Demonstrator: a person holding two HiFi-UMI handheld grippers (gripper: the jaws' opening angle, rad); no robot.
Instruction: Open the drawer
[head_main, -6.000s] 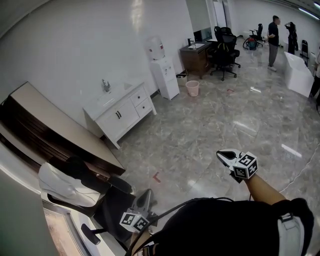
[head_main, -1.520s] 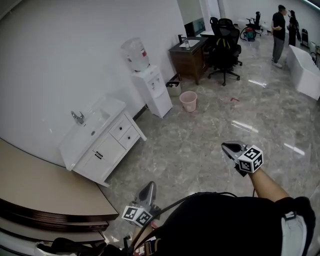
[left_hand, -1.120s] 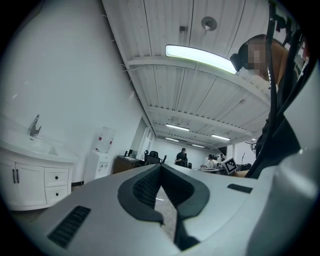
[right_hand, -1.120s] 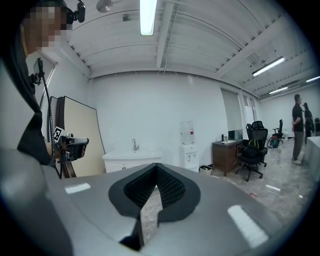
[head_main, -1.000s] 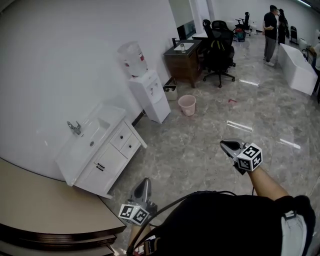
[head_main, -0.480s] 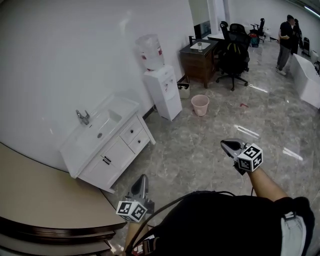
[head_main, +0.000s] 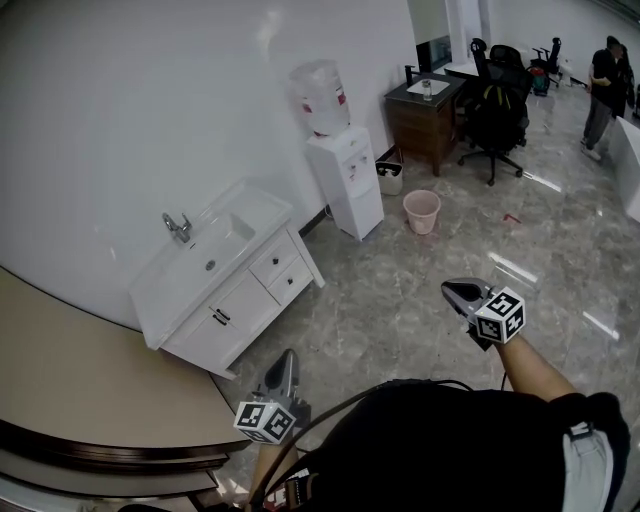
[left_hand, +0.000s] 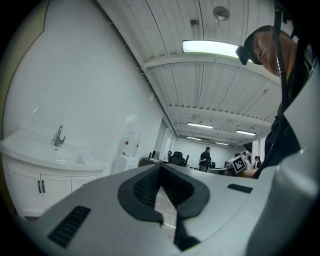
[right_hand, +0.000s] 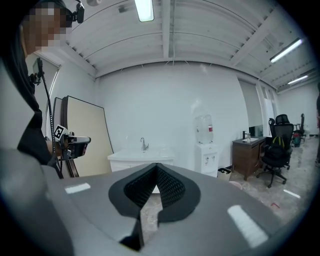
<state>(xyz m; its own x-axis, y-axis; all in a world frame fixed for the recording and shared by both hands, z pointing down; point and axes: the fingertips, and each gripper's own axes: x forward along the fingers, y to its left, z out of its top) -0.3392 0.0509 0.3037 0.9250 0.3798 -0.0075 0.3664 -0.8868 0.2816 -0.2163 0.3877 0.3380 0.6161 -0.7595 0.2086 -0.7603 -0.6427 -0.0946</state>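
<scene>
My left gripper (head_main: 286, 362) has its jaws pressed together on nothing, and the right gripper (head_main: 457, 292) matches it. I judge that sensible, since the drawer (head_main: 272, 267) sits well apart, in the white vanity cabinet (head_main: 238, 302) against the wall. I carry both roughly level, aimed toward that cabinet.

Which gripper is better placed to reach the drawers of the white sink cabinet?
Left, probably. In the head view the left gripper is nearer the drawers; the right gripper is farther out over the floor. Both are shut and empty.
</scene>
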